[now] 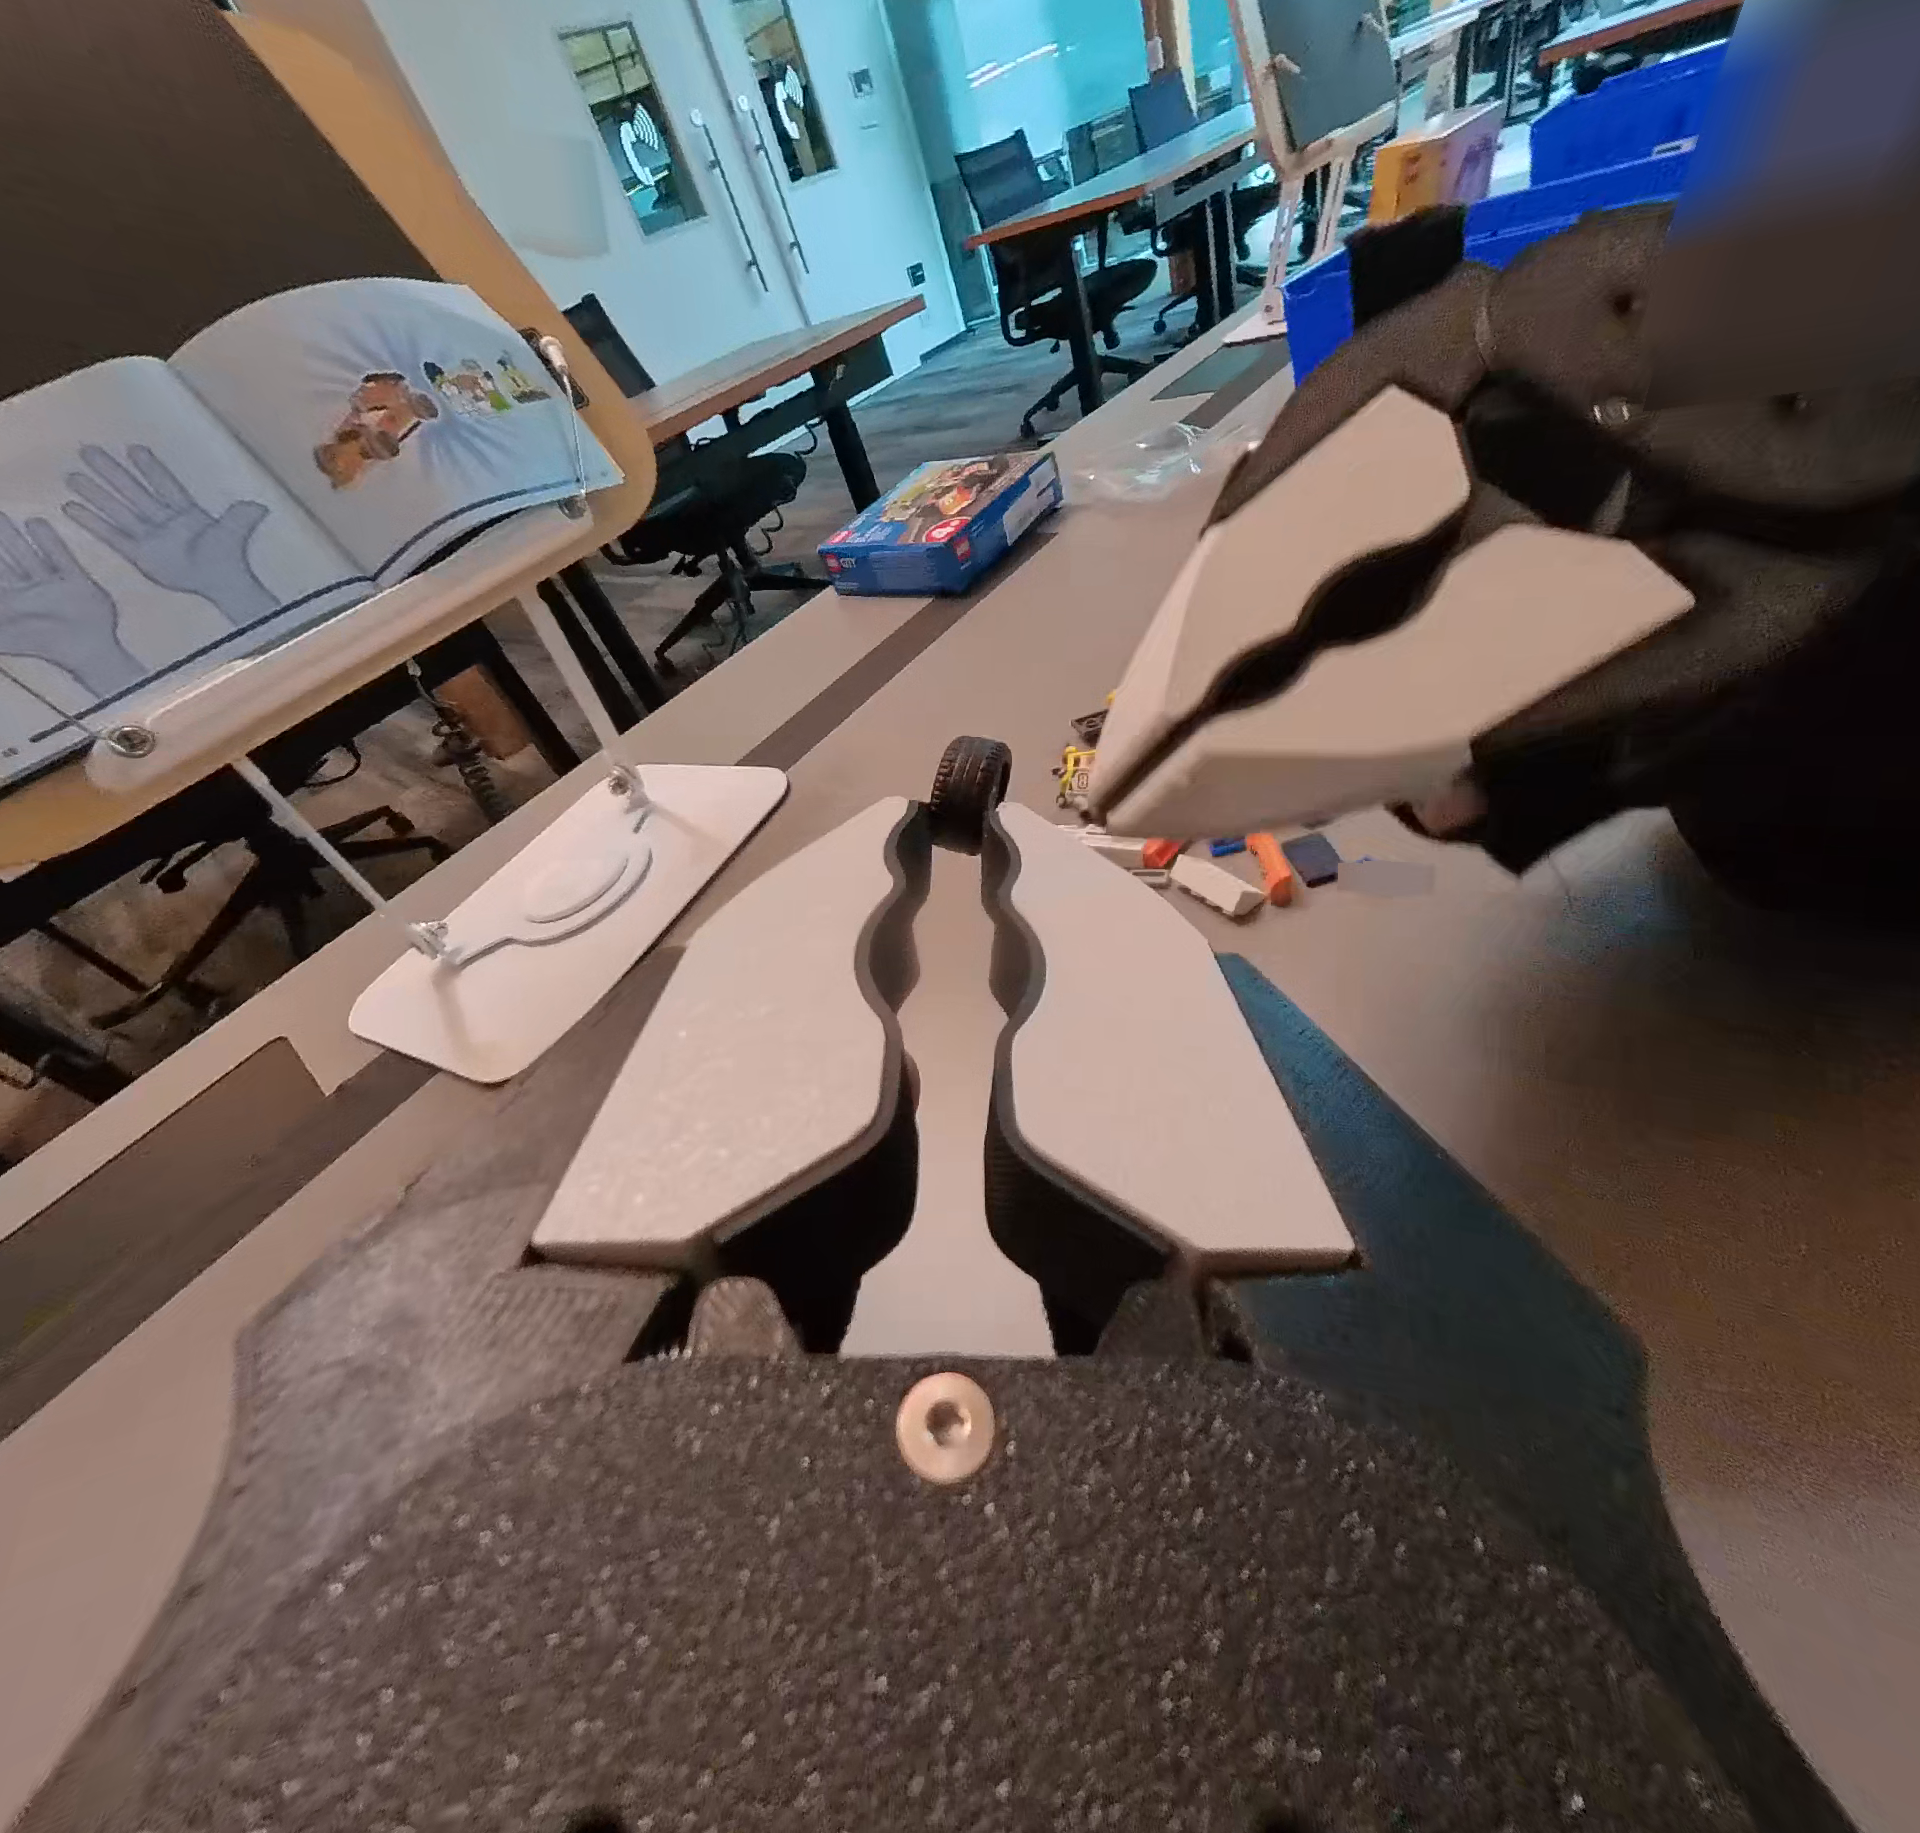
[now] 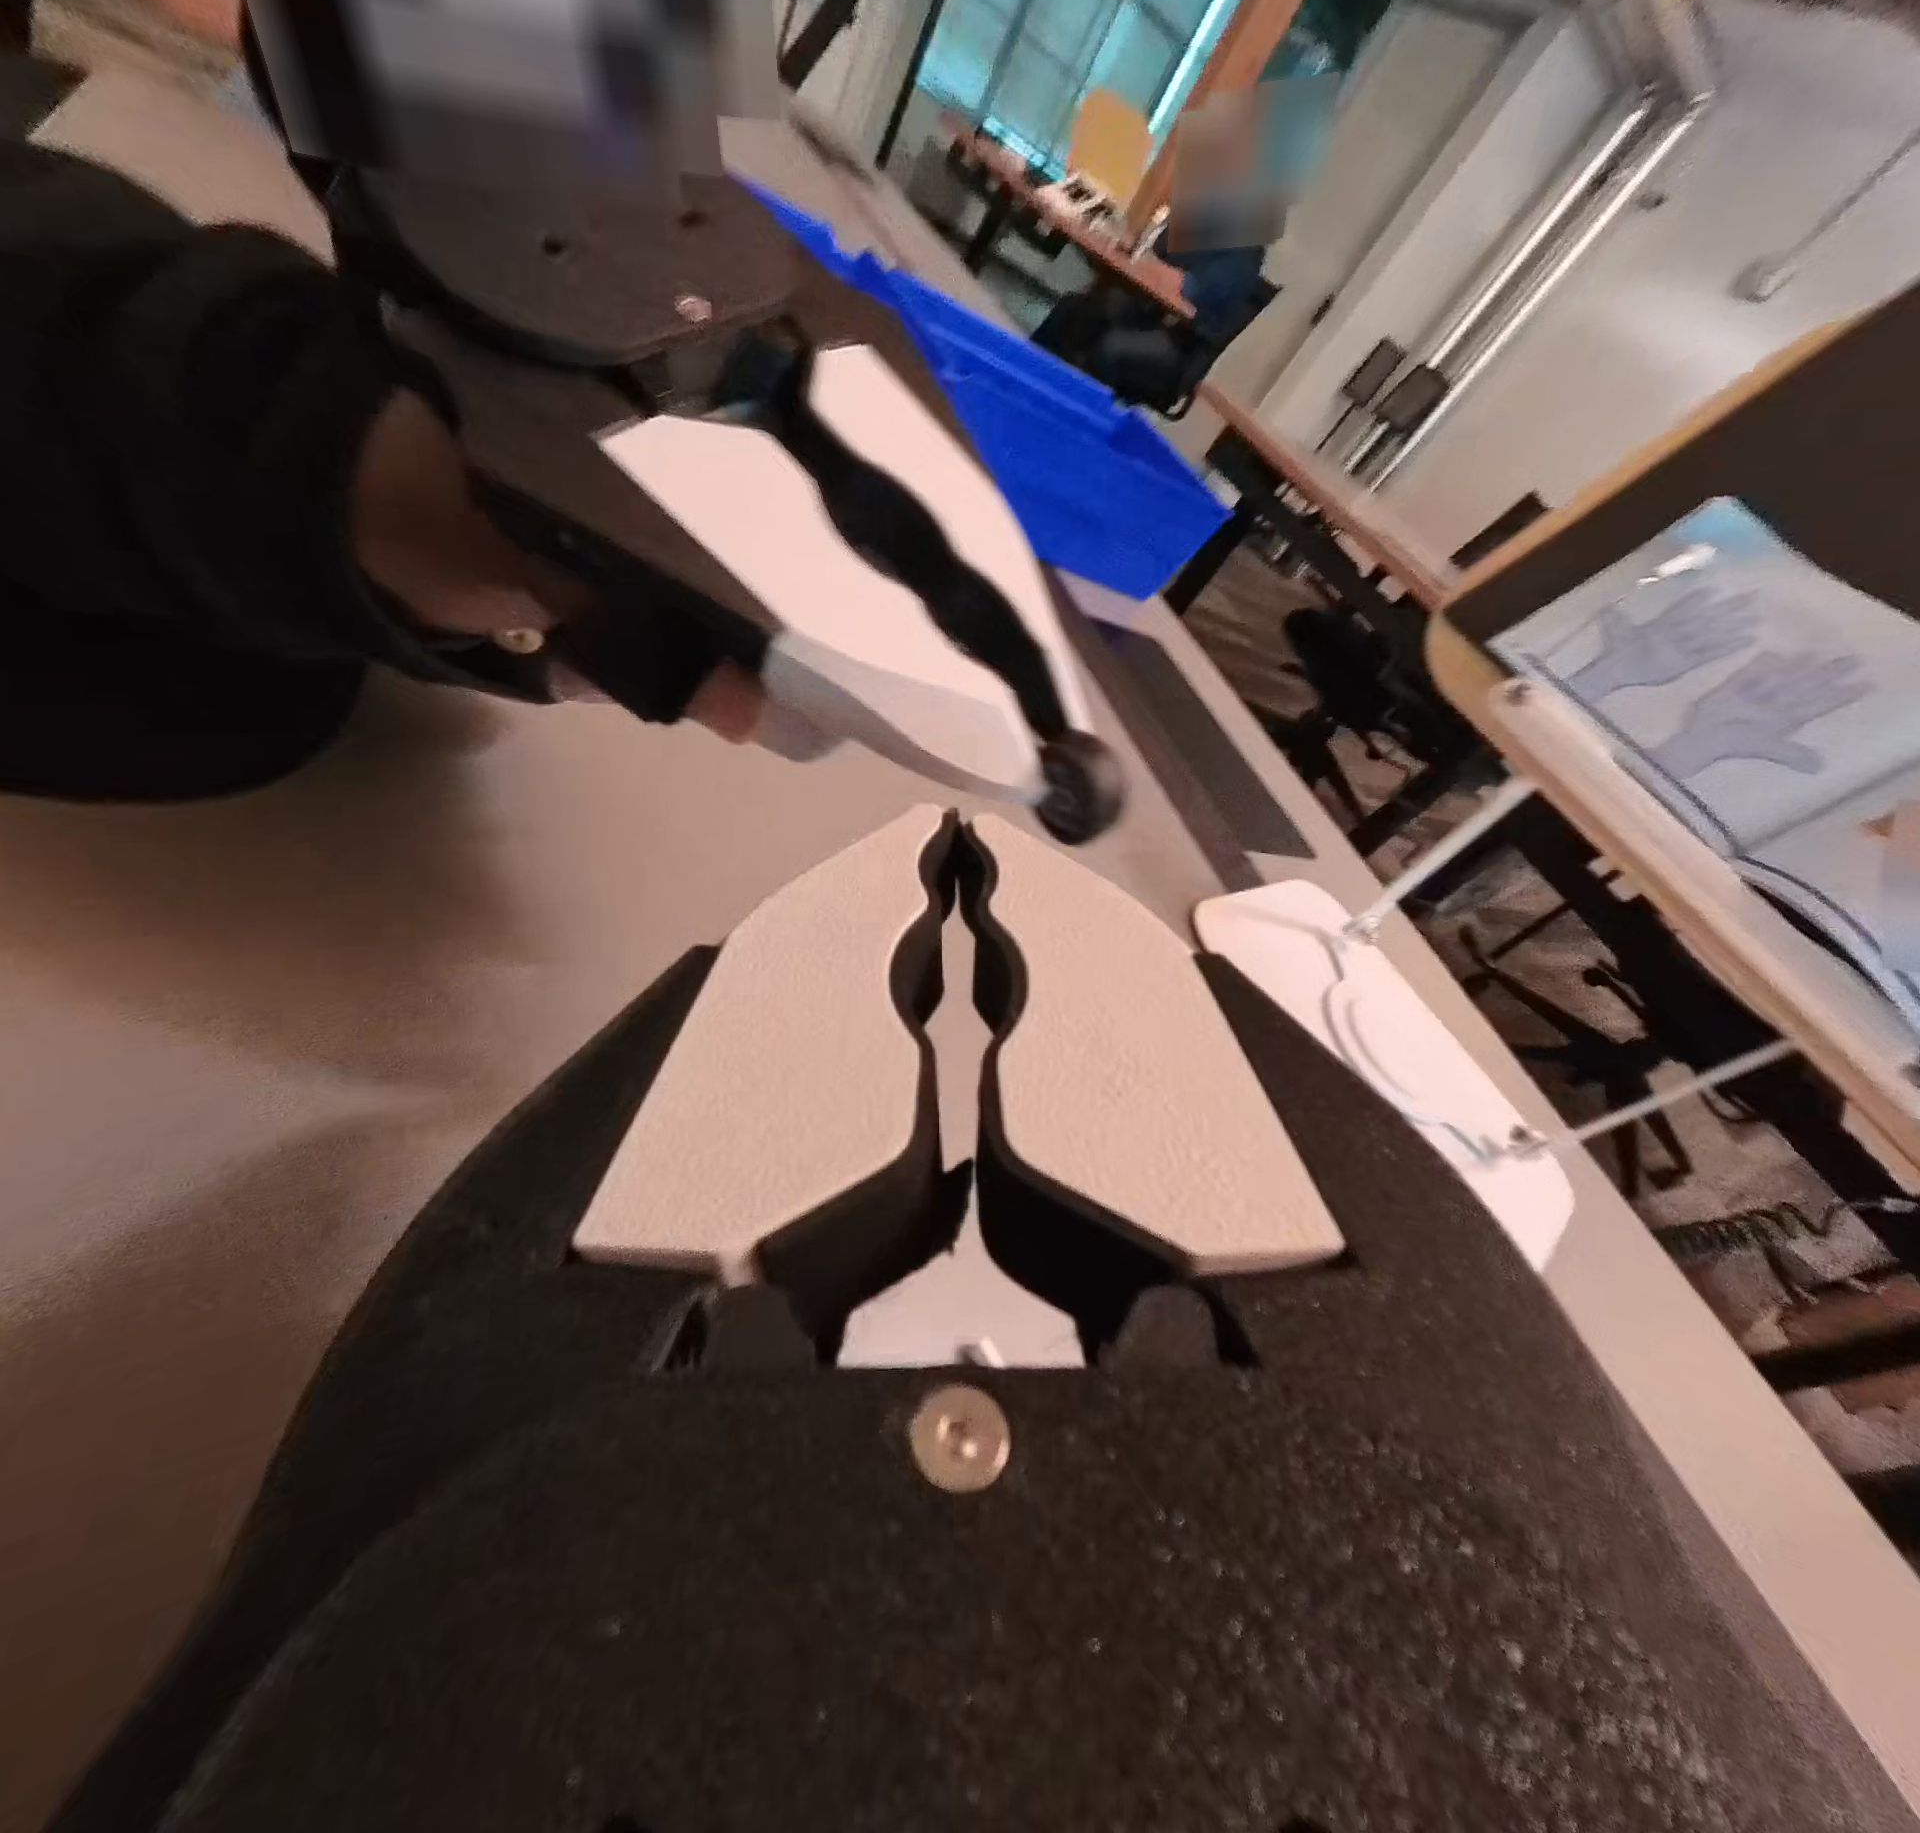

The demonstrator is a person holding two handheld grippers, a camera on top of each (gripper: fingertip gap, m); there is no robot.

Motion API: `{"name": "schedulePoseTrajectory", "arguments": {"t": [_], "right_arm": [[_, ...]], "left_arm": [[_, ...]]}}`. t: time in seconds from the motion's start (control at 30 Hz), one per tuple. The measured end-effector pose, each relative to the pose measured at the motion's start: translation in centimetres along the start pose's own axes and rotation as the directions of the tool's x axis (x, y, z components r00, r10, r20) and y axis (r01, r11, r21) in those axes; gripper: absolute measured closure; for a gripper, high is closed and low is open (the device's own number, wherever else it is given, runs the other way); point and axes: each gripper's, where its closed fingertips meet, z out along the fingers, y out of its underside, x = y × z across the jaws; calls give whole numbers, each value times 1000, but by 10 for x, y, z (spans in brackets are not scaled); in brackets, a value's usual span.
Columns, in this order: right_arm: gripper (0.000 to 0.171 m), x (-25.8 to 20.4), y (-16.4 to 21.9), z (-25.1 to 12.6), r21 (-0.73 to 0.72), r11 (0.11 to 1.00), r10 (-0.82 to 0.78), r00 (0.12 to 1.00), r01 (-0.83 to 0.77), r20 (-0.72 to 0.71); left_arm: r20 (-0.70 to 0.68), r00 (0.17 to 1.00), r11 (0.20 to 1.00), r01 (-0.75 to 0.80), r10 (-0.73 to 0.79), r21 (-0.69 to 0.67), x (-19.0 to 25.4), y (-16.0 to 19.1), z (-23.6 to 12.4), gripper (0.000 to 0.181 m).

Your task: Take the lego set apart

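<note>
1. Left wrist view: my left gripper (image 1: 966,827) pinches a black wheel (image 1: 971,791) between its tips, held above the grey table (image 1: 1558,1108). The wheel is already off the model.
2. Same view: my right gripper (image 1: 1101,807) has its fingers pressed together, tips down at a cluster of loose pieces (image 1: 1226,864), white, orange and blue, lying apart on the table. Whether the tips nip a small piece, I cannot tell.
3. Right wrist view: the right gripper (image 2: 958,833) shows its tips nearly meeting, with nothing visible between them.
4. Judgement: the lego set looks largely dismantled. No assembled body appears in either view, but the right gripper hides part of the cluster, so a joined remnant may remain.
5. Outstanding: set the wheel down and check for any pieces still attached.
6. Nearby: the lego box (image 1: 940,526) and an open instruction booklet (image 1: 260,495) on a stand.
</note>
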Motion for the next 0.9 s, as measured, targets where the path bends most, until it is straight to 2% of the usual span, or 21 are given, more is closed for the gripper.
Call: {"name": "schedulePoseTrajectory", "arguments": {"t": [0.07,0.2,0.27,0.4,0.6,0.9], "right_arm": [[171,10,3,-5,2,999,52,999,-52,-1],[152,11,6,-8,15,993,113,991,-114,65],[151,7,5,-11,24,993,116,988,-119,103],[161,6,6,-14,20,998,65,992,-67,112],[162,3,10,-16,-12,999,-46,995,47,90],[165,6,15,-13,-112,977,-181,983,180,-6]], "left_arm": [[-30,1000,1000,1,-1,9,4,0,0,171],[-90,996,999,-24,26,27,15,-2,0,171],[-118,992,998,-46,50,34,21,-3,-1,171],[-158,984,996,-78,85,45,30,-3,-1,171],[-164,982,995,-96,98,20,33,1,1,172],[-84,995,998,-52,48,-46,26,9,6,172]]}}
